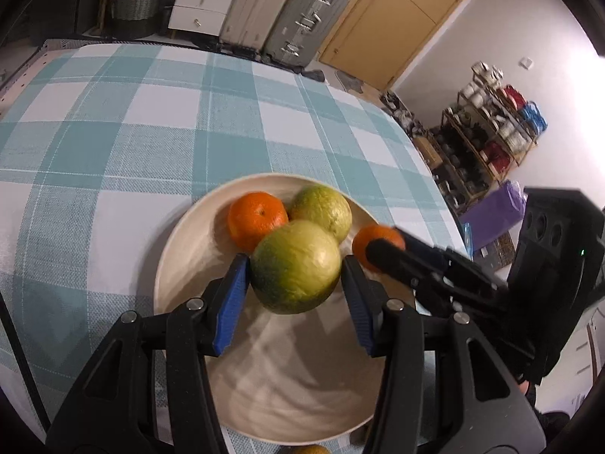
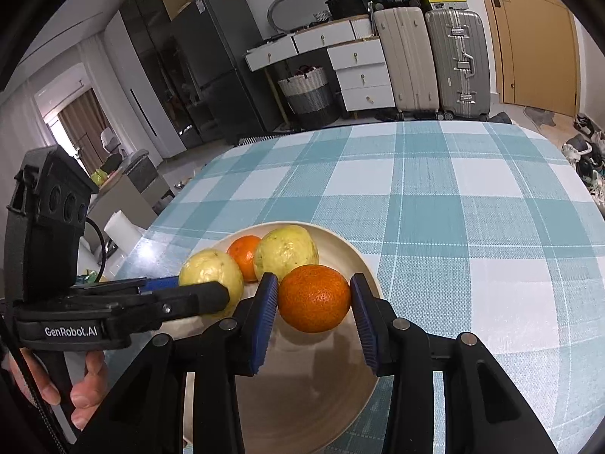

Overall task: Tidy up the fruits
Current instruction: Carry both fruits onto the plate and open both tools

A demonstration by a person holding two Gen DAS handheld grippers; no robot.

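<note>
In the plate [image 2: 351, 249] on the bench [image 2: 472, 204]: two tangerines and two guavas, clustered toward its far side.

Quite a bit is hidden here. In the left wrist view, the right hand-held gripper [image 1: 382, 251] covers most of the orange [image 1: 372, 240] it holds, so just a sliver pokes out. The plate [image 1: 181, 249] has its near rim blocked by the left hand-held gripper [image 1: 295, 276] frame. At the bottom edge a yellowish fruit [image 1: 312, 449] is cut off, can't tell what it is. The shelf [image 1: 487, 140] stuff on the right is too small to make out.

In the right wrist view, the person's hand [image 2: 81, 389] is cropped by the frame edge, and the back orange [image 2: 244, 253] sits half behind two green fruits.
</note>
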